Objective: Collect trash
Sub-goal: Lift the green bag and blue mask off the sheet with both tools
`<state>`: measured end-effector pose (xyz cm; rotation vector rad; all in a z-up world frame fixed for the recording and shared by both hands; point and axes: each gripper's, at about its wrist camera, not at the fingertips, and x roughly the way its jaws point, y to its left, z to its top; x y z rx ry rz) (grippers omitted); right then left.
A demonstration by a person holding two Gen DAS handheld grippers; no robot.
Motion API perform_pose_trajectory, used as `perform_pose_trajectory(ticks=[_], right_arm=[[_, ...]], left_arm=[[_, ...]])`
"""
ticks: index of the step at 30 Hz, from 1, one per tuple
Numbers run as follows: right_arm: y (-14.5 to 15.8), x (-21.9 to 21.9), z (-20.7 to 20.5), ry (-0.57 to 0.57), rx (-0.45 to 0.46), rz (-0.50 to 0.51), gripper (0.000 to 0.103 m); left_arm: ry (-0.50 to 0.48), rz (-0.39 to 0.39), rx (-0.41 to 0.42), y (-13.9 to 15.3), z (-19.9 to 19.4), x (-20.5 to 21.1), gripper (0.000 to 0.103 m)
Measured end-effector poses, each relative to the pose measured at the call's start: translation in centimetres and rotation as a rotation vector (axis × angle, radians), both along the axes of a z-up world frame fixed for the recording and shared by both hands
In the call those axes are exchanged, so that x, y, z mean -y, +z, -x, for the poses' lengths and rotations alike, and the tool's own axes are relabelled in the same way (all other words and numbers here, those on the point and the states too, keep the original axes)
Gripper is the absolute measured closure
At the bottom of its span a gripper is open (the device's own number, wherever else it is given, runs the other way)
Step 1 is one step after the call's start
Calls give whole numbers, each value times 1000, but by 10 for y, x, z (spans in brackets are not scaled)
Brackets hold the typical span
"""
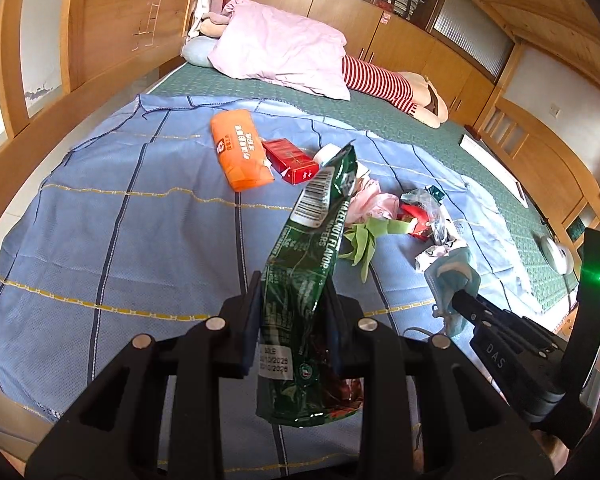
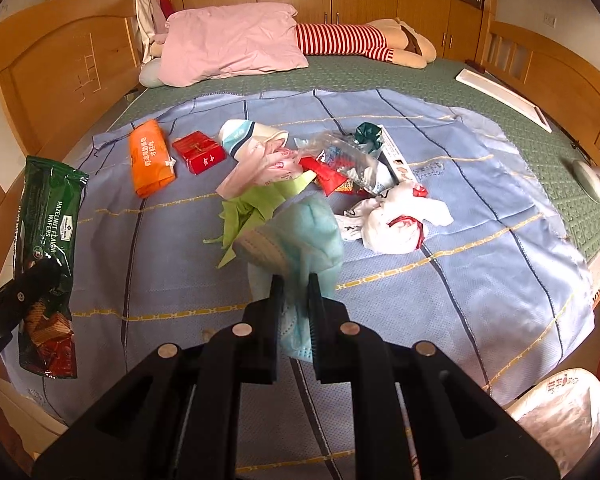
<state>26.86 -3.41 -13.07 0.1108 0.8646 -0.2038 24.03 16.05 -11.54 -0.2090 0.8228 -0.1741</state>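
My left gripper (image 1: 294, 300) is shut on a green hazelnut wafer wrapper (image 1: 312, 264), held upright above the blue sheet (image 1: 120, 248); the wrapper also shows at the left of the right wrist view (image 2: 46, 248). My right gripper (image 2: 296, 292) is shut on a light blue face mask (image 2: 304, 236), lifted off the sheet; it also shows in the left wrist view (image 1: 454, 276). On the sheet lie an orange tissue pack (image 2: 150, 158), a red box (image 2: 199, 152), a paper cup (image 2: 246, 136), pink and green wrappers (image 2: 260, 184), a clear plastic wrapper (image 2: 352, 160) and a crumpled white bag (image 2: 392, 220).
A pink pillow (image 2: 232, 44) and a striped plush toy (image 2: 364, 40) lie at the bed's far end. Wooden bed rails run along both sides. A white round device (image 2: 594, 180) sits at the right edge. A white bag (image 2: 560, 412) stands off the bed at lower right.
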Motion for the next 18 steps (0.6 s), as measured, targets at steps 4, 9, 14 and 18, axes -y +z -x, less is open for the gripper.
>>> perform_pose_trajectory(ticks=[4, 9, 14, 18], right_arm=[[0, -2, 0, 0, -2, 0, 90], [2, -7, 3, 0, 14, 26, 90], [8, -12, 7, 0, 47, 63, 90], [11, -13, 9, 0, 58, 72, 90]], left_arm=[[-3, -5, -2, 0, 1, 0, 75], [-3, -10, -2, -1, 1, -1, 75], [-2, -34, 12, 0, 2, 2, 75], [12, -84, 25, 1, 5, 5, 75]])
